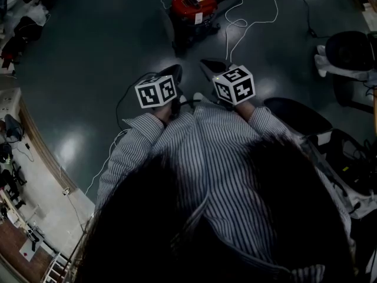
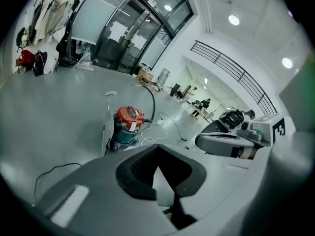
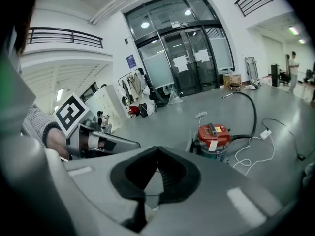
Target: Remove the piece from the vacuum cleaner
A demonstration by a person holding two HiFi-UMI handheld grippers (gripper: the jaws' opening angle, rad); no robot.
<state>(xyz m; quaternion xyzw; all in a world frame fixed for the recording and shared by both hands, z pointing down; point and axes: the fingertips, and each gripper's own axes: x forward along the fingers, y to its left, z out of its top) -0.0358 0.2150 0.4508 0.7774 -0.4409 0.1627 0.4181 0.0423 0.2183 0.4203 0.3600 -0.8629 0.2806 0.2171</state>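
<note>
**Tool state.** The left gripper (image 2: 157,147) is clenched: its tips are together with nothing between them. The right gripper (image 3: 157,150) is likewise closed tip to tip and empty. You hold both side by side in front of your body, above the floor (image 1: 100,52), pointing forward.

**Location of the work.** The vacuum (image 1: 195,5) stands on the floor at 12 o'clock from the grippers, well apart from both.
- In the left gripper view it sits at 11 o'clock of the jaws.
- In the right gripper view it sits at 2 o'clock of the jaws.
- A black hose (image 3: 249,113) leaves its body.
- In the head view, a white cable (image 1: 242,21) lies looped at its 3 o'clock side.

**Step in hand.** This is the approach. Neither gripper touches the vacuum, so the piece is judged to be still on it. For the next move:
1. Close the distance to the vacuum.
2. Lower the grippers to it.
3. Release one set of jaws before it reaches the piece. The other gripper can likely steady the body.

**Limits of view.**
- You cannot identify the piece at this range.
- A thin pale panel (image 2: 105,132) stands against the vacuum's side. Whether it is the piece cannot be told.
- The head view is dark. Your head and sleeves fill its lower half and hide the floor at 6 o'clock.
- In the head view the hose runs out of frame at the top edge.
</note>
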